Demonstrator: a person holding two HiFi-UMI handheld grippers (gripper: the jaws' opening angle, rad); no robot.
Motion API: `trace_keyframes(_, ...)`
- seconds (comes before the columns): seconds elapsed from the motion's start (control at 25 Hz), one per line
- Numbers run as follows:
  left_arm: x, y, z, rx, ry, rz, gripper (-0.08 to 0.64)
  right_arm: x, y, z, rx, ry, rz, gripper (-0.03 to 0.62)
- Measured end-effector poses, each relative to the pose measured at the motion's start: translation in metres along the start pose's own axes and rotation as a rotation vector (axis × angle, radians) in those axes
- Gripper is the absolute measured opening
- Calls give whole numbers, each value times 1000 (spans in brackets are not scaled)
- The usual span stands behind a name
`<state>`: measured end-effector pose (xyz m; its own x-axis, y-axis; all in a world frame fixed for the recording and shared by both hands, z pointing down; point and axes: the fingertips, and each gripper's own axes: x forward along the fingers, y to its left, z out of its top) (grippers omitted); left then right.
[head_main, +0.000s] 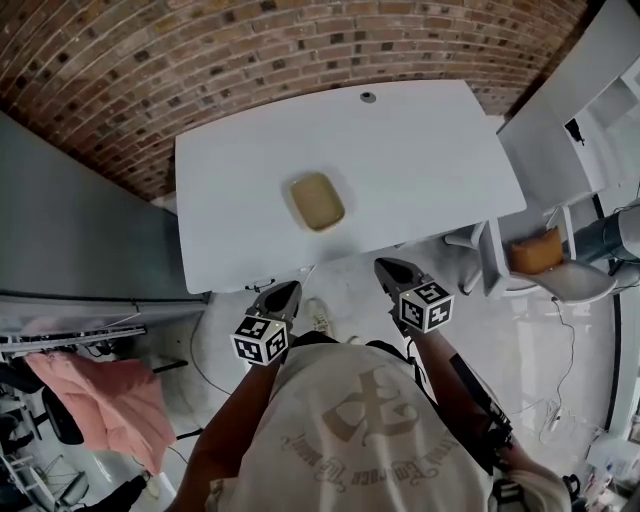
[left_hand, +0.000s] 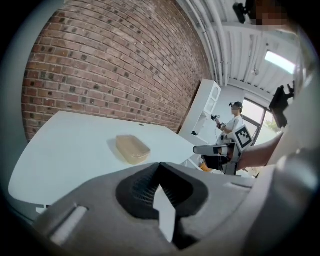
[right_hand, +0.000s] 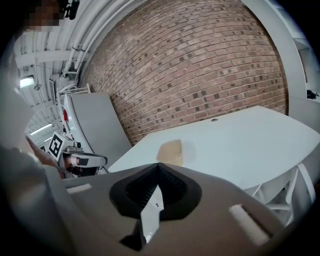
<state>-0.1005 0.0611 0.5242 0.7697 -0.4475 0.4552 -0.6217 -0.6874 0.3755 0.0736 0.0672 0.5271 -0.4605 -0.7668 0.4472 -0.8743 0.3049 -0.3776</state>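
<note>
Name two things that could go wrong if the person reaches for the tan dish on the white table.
1. The left gripper and the right gripper both have their jaws together. Reaching like that would probably shove the shallow tan rectangular dish rather than grip it.
2. The dish lies alone on the smooth white table, so a one-sided nudge may slide it away.

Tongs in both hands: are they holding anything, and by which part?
Nothing is held. The left tongs and right tongs are both shut and empty, away from the tan tray on the white table.
</note>
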Motion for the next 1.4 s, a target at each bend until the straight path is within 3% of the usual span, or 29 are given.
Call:
trace_keyframes(0.4, 28, 53, 33, 23, 49, -90, 3, 42, -20, 39, 36, -50, -100, 8)
trace_keyframes(0.72, 36, 75, 48, 19, 48, -109, 3, 62, -20, 56, 37, -44, -114, 8)
trace_keyframes(1.04, 54, 88, 55, -10, 51, -86, 3, 90, -38, 59, 44, -2, -61, 8)
trace_keyframes(1.4, 84, 111, 79, -97, 33, -1, 3, 140, -54, 93, -14, 54, 56, 8)
